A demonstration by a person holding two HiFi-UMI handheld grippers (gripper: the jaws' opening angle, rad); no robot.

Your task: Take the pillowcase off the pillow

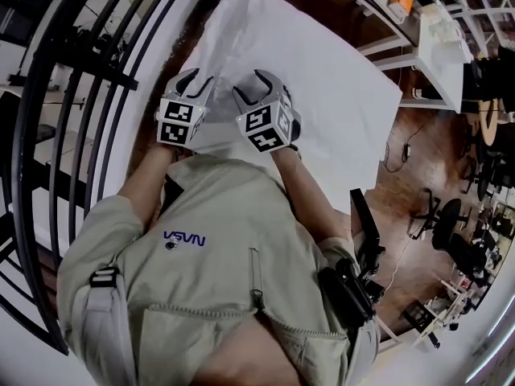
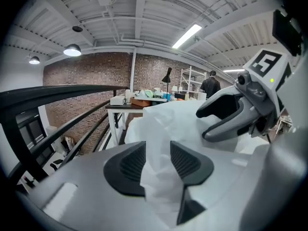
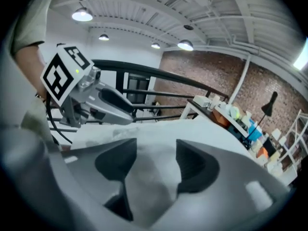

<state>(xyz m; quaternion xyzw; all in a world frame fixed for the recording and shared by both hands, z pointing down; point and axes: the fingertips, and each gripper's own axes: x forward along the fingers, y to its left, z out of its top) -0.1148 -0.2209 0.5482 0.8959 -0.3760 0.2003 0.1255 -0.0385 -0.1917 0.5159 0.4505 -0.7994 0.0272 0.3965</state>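
Pillowcase (image 1: 322, 79): white, lay spread flat beside the railing (image 2: 48, 97). Left tongs (image 2: 158, 160) and right tongs (image 3: 156, 165) stood released at its near edge, loose cloth between them, likely positioned to seize the opening.

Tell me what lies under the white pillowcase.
Brown wooden floor shows past the edge of the white fabric pillowcase; whatever lies directly beneath it is covered.

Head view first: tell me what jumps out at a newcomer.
A big white pillow fills the head view's middle, the left gripper and right gripper at its near edge. White pillowcase fabric bunches between the left gripper's parted jaws. A curved black railing sweeps the left side.
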